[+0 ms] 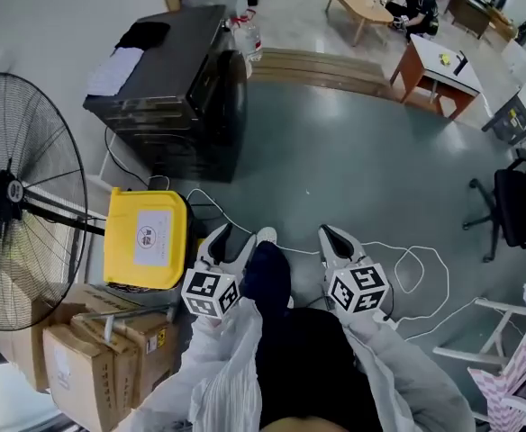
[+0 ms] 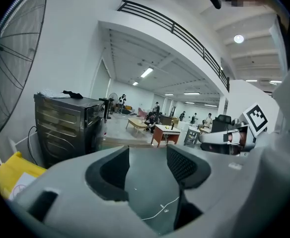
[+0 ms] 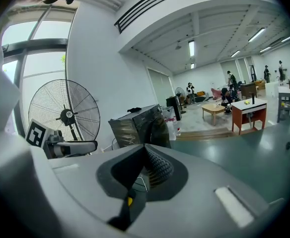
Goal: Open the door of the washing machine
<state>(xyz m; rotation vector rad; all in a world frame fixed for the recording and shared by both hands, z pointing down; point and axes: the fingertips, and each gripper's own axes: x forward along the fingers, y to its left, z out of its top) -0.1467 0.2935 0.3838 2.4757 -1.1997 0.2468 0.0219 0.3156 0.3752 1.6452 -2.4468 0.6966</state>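
The dark grey, boxy washing machine (image 1: 168, 84) stands upright, its round front door (image 1: 234, 102) shut.

The head view looks steeply down from above the person's body. It shows the left gripper (image 1: 241, 238) and right gripper (image 1: 331, 235) near at the bottom, the washing machine (image 1: 177, 97) farther off to the left, and the fan (image 1: 15, 196) at the left edge. The left gripper view sits low and faces across the floor toward the far hall, with the washing machine at its left. The right gripper view, equally low, is turned more to the left, toward the washing machine and the fan. All three views share the washing machine.
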